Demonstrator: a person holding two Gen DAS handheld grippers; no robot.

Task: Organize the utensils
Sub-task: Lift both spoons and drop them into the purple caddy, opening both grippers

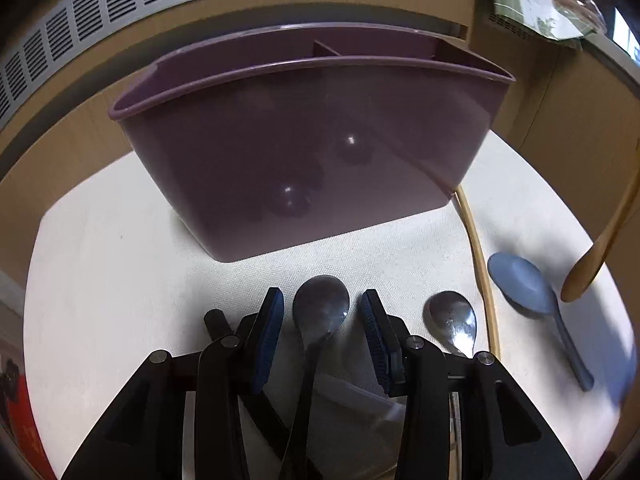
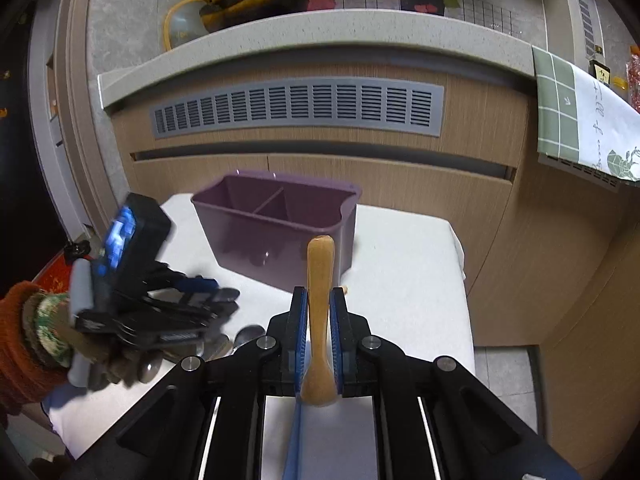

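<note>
A purple divided caddy (image 1: pixel 312 140) stands on the white tabletop (image 1: pixel 120 280), seemingly with nothing in its compartments. My left gripper (image 1: pixel 323 296) is open just above the tabletop, its blue pads either side of a metal spoon (image 1: pixel 320 308) without touching it. To the right lie a second metal spoon (image 1: pixel 454 320), a thin wooden stick (image 1: pixel 482 264) and a blue rice paddle (image 1: pixel 524 284). My right gripper (image 2: pixel 319 292) is shut on a wooden spoon (image 2: pixel 320 264), held in the air in front of the caddy (image 2: pixel 276 224). The left gripper (image 2: pixel 228 302) shows blurred at the left.
A gloved hand with an orange sleeve (image 2: pixel 24 344) holds the left gripper. Behind the table stands a wooden cabinet with a grey vent grille (image 2: pixel 296 108). The table's right edge (image 2: pixel 460 280) drops to the floor. A green-and-white cloth (image 2: pixel 560 112) hangs at the upper right.
</note>
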